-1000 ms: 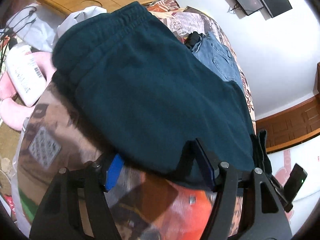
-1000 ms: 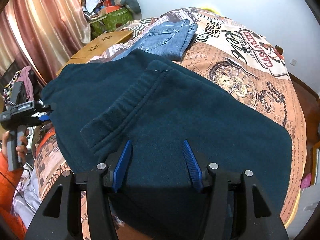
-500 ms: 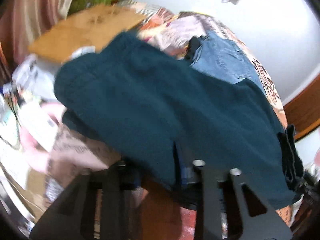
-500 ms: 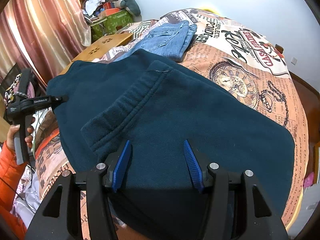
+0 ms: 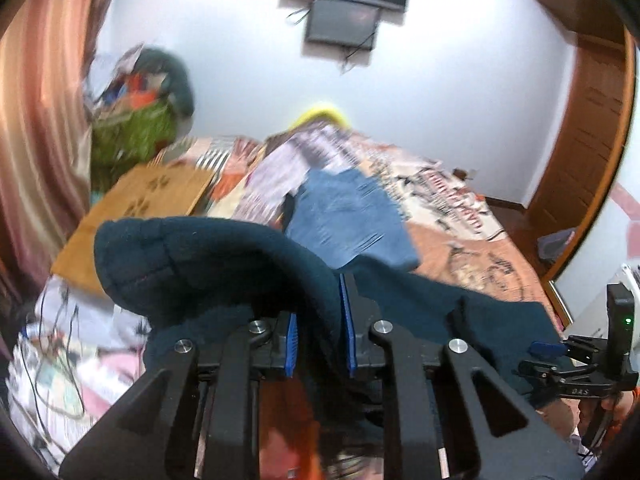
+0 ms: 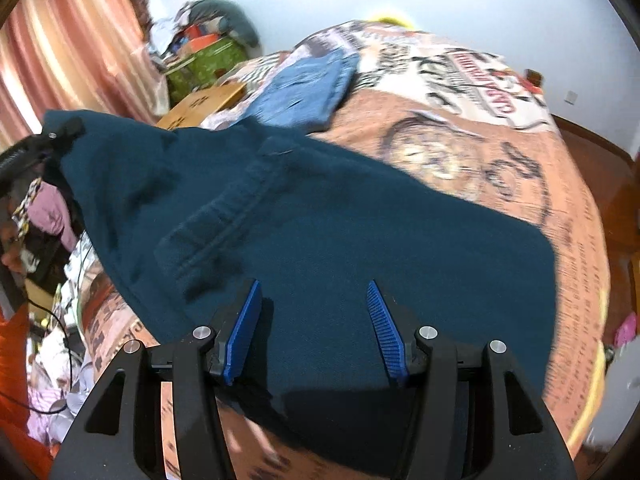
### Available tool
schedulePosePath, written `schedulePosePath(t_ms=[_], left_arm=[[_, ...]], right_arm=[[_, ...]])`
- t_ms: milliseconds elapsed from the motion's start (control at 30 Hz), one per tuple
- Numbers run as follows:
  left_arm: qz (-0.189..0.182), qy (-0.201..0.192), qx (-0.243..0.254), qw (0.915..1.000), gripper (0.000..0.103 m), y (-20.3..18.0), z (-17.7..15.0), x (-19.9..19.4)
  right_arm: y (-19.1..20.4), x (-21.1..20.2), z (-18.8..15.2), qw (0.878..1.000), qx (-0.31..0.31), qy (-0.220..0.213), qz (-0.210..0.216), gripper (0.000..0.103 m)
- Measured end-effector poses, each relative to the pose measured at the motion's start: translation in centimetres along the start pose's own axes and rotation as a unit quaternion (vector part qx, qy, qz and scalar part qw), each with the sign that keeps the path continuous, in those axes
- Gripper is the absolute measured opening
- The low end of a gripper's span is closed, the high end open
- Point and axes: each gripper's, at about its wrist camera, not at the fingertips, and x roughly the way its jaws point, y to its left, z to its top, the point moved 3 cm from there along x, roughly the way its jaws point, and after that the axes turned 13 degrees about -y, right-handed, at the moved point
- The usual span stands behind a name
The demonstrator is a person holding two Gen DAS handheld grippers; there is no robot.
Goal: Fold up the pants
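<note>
Dark teal sweatpants (image 6: 340, 232) lie across a printed bedspread (image 6: 500, 152). My left gripper (image 5: 318, 320) is shut on the teal fabric (image 5: 200, 264) and holds a fold of it up off the bed; it also shows at the left of the right wrist view (image 6: 52, 140), lifting that corner. My right gripper (image 6: 316, 320) is open, its blue pads (image 6: 244, 324) on either side of the pants' near edge, which passes between them. It also shows in the left wrist view (image 5: 560, 356).
Folded blue jeans (image 6: 308, 92) lie further back on the bed. A wooden board (image 5: 140, 208) and a green bag (image 5: 132, 140) stand at the left. Cables and clutter (image 5: 52, 360) lie beside the bed. A wooden door (image 5: 584, 128) is at the right.
My left gripper has shut on the pants' edge and raised it, tilting its view up toward the wall. My right gripper has stayed open in place.
</note>
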Motion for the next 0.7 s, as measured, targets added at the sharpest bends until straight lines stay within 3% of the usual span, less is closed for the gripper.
schedulePosePath(t_ms=[233, 400, 533, 700], left_arm=[[-0.051, -0.036, 0.052, 0.9967, 0.018, -6.9, 3.5, -1.6], [-0.088, -0.04, 0.086, 0.9916, 0.018, -11.8, 4.4, -1.6], [-0.114, -0.034, 0.115, 0.9862, 0.018, -15.8, 4.3, -0.8], [-0.142, -0.019, 0.134, 0.9805, 0.018, -19.8, 3.9, 0.6]], right_arm=[[-6.2, -5.2, -1.0, 0.996, 0.054, -0.039, -0.063, 0.051], [-10.0, -6.7, -3.3, 0.99, 0.092, -0.03, -0.107, 0.051], [-10.6, -5.4, -6.0, 0.99, 0.109, 0.006, -0.093, 0.051], [-10.8, -5.0, -6.7, 0.988, 0.135, -0.002, -0.074, 0.052]])
